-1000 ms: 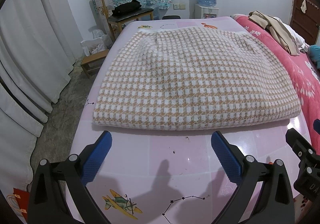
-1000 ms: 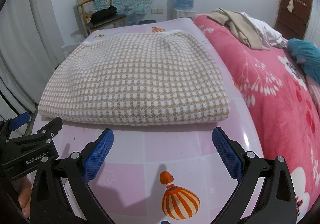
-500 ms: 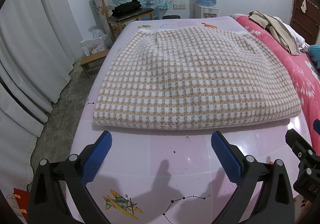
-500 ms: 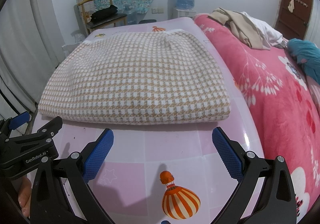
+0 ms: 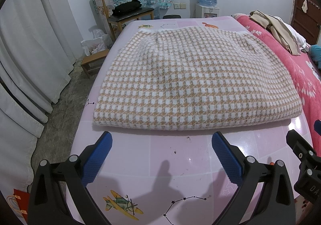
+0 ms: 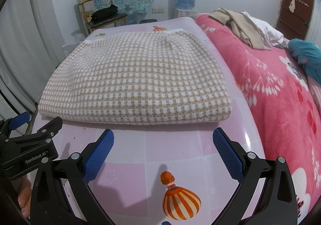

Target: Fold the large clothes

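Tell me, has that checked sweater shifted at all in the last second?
No. The checked sweater lies in the same spot; its near edge sits just as far from the balloon print on the pink sheet.

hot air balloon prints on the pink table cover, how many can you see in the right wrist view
2: a large orange striped one near the camera, between the right gripper's fingers, and a small one beyond the folded checked garment. Others may be covered.

Both wrist cameras sit low over the near end of the pink mat [image 5: 160, 156], facing 12 o'clock toward the far wall, close to the folded checked garment [image 5: 192, 84]. The left view looks from the mat's left side, the right view from nearer the red blanket [image 6: 280, 92]. They share garment, mat and wooden chair [image 5: 124, 14].
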Tool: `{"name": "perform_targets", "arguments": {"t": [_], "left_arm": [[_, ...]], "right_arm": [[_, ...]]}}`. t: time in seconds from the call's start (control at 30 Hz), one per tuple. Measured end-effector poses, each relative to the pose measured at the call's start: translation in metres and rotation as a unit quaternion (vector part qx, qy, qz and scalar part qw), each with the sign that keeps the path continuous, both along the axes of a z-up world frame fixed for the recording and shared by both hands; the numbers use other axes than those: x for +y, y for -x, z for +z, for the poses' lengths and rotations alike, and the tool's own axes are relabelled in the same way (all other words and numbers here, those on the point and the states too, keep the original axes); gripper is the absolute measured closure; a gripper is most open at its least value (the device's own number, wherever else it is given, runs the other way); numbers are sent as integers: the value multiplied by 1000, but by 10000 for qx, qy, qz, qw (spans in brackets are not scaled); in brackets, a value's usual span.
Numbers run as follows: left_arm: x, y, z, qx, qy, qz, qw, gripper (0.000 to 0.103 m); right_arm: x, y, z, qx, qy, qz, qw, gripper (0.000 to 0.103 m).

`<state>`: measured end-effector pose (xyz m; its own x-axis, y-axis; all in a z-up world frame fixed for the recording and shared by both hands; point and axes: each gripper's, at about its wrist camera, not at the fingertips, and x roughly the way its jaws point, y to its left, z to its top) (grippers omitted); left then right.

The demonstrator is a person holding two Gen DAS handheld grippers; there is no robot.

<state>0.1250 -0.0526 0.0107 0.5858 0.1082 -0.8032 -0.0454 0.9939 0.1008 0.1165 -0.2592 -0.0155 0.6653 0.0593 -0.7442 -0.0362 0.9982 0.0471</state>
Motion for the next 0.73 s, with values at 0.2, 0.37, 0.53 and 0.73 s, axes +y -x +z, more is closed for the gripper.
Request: {"name": "perform_targets", "arguments": {"t": [0.2,0.37,0.53,0.73], "left_arm": [[2,0,0,7,15,7,10000,5],[3,0,-1,10,19,8,10000,5],[6,0,-2,20,50,41,10000,5],[8,-1,-2,73,91,74,9999,5]], "right_arm": [[-1,0,1,12,5,37,10000,8],[-3,0,1,20,4,76,10000,8],[-3,0,1,18,15,91,10000,8],[-7,-1,0,28,29,134,9999,8]]}}
